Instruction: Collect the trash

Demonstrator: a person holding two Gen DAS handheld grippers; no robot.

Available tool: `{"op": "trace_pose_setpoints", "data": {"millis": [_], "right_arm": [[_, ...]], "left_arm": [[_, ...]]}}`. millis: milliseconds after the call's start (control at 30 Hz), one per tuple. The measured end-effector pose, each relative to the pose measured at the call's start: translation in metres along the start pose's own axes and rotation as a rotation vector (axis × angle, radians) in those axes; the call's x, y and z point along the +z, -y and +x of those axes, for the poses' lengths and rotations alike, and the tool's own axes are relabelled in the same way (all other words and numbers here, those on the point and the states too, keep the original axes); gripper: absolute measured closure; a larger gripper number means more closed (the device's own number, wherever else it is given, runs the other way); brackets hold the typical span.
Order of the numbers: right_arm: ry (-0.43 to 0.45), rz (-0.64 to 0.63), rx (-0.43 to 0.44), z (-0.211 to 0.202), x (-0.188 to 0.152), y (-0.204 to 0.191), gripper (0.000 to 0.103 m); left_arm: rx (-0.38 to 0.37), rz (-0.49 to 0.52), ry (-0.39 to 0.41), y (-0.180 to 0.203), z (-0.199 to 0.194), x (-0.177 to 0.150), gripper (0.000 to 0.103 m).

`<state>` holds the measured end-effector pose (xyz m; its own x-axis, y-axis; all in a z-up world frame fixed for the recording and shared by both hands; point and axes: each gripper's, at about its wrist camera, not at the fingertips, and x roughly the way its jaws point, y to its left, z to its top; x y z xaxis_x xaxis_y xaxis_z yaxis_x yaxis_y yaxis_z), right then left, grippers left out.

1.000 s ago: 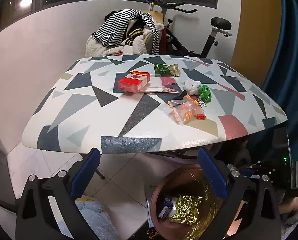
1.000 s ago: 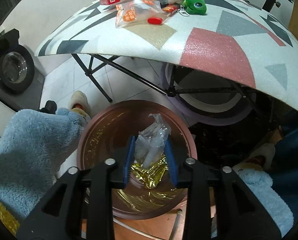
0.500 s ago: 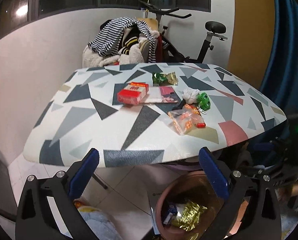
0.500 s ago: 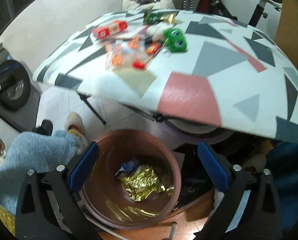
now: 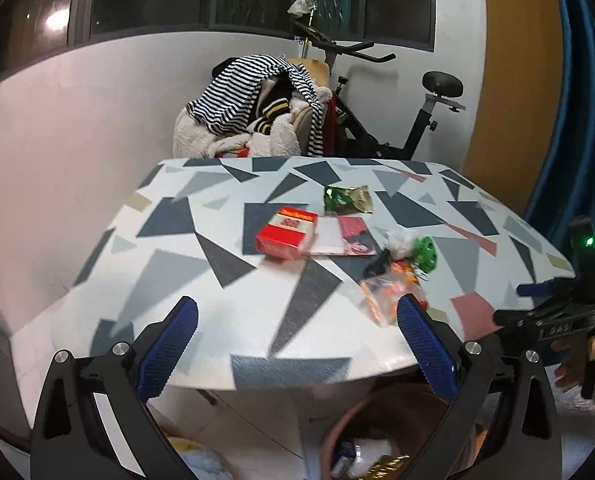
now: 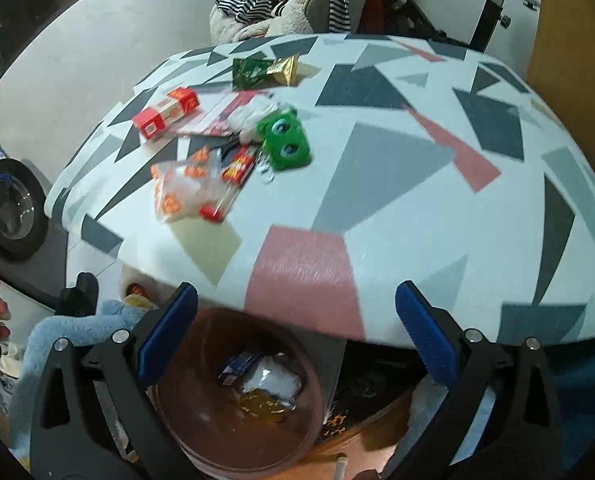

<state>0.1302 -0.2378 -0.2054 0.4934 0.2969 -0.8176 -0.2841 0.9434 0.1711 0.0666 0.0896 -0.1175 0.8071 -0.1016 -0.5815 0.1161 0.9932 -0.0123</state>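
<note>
A brown round bin (image 6: 253, 432) stands on the floor under the table's near edge and holds a clear plastic bag (image 6: 273, 380), a gold wrapper and a blue wrapper; it also shows in the left wrist view (image 5: 381, 432). On the patterned table (image 6: 397, 208) lie a clear orange-printed bag (image 6: 181, 190), a red box (image 6: 165, 114), a green-gold wrapper (image 6: 265, 70), a white crumpled wad (image 6: 253, 116) and a green frog toy (image 6: 285, 142). My right gripper (image 6: 295, 336) is open and empty above the bin. My left gripper (image 5: 295, 348) is open and empty before the table edge.
A chair piled with striped clothes (image 5: 257, 108) and an exercise bike (image 5: 417, 120) stand behind the table. A blue fluffy sleeve (image 6: 69, 332) is at the left of the bin. A blue curtain (image 5: 577, 120) hangs at the right.
My right gripper opened and let the clear plastic bag fall into the bin, then rose toward the table. My left gripper also rose, still open.
</note>
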Motion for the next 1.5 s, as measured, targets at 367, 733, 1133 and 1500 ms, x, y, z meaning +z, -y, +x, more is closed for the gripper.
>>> {"op": "trace_pose_setpoints", "data": {"millis": [367, 733, 1133, 1500], "right_arm": [[0.038, -0.126, -0.009, 0.012, 0.021, -0.011, 0.006], [0.062, -0.120, -0.001, 0.029, 0.029, -0.027, 0.006], [0.076, -0.217, 0.091, 0.069, 0.057, -0.094, 0.019], [0.023, -0.311, -0.012, 0.094, 0.058, -0.121, 0.040]], "left_arm": [[-0.057, -0.047, -0.036, -0.017, 0.025, 0.004, 0.006], [-0.012, -0.074, -0.090, -0.027, 0.048, -0.005, 0.006], [0.005, -0.133, -0.117, -0.045, 0.055, -0.007, 0.006], [-0.010, -0.164, -0.132, -0.052, 0.060, -0.012, 0.006]]}}
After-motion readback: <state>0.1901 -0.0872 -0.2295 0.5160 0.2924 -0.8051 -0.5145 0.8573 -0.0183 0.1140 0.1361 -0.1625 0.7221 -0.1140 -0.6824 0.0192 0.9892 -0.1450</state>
